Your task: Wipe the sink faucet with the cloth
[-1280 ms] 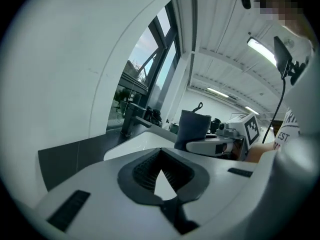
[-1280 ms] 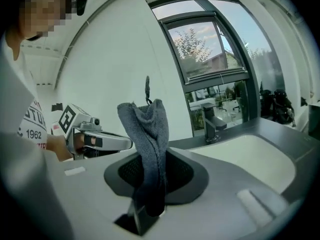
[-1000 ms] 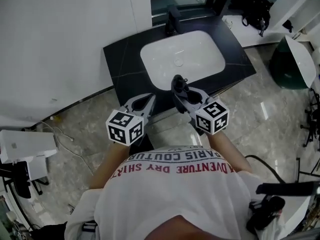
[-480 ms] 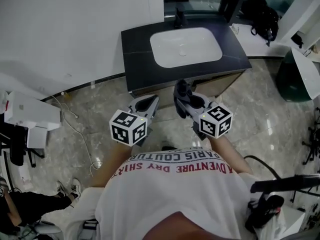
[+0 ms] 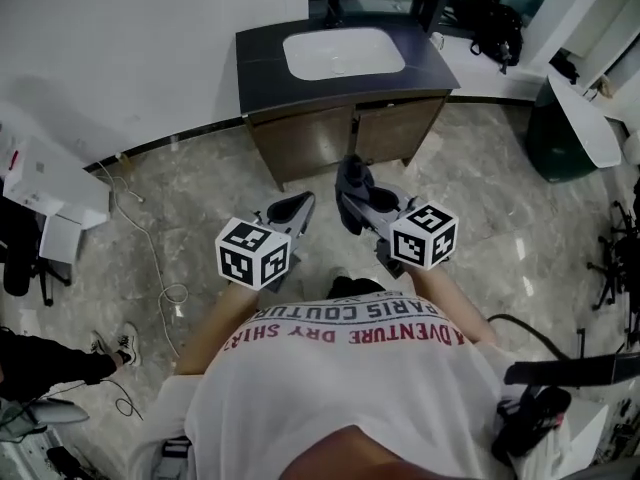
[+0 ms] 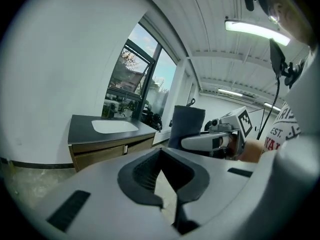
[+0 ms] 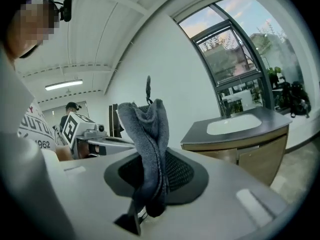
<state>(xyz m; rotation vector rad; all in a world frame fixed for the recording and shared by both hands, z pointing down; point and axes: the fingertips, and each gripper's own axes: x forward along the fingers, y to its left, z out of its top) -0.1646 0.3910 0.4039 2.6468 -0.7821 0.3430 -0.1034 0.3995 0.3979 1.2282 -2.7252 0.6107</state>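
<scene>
The left gripper (image 5: 296, 206) hangs over the pale marble floor (image 5: 200, 193). Its jaws are drawn together at the tips with nothing between them. In the left gripper view (image 6: 161, 184) only a thin wedge of floor shows between the dark ribbed pads.

Just to its right, the right gripper (image 5: 358, 204) is clamped on a dark grey-blue terry cloth (image 5: 350, 190). In the right gripper view (image 7: 149, 194) the cloth (image 7: 147, 139) stands upright out of the jaws, folded lengthwise. Its long axis is vertical, its free end points up, and a thin loop sticks out at the top. Its lower end is tucked into the jaws and partly hidden.

In the head view the cloth points forward toward the white oval sink (image 5: 343, 52), which is set in a black countertop on a wooden cabinet (image 5: 340, 133), well apart from both grippers. A small dark shape at the basin's far edge may be the faucet (image 5: 333, 10), but it is too small to tell. The person's white printed T-shirt (image 5: 350, 388) covers the lower frame and hides the arms.
</scene>
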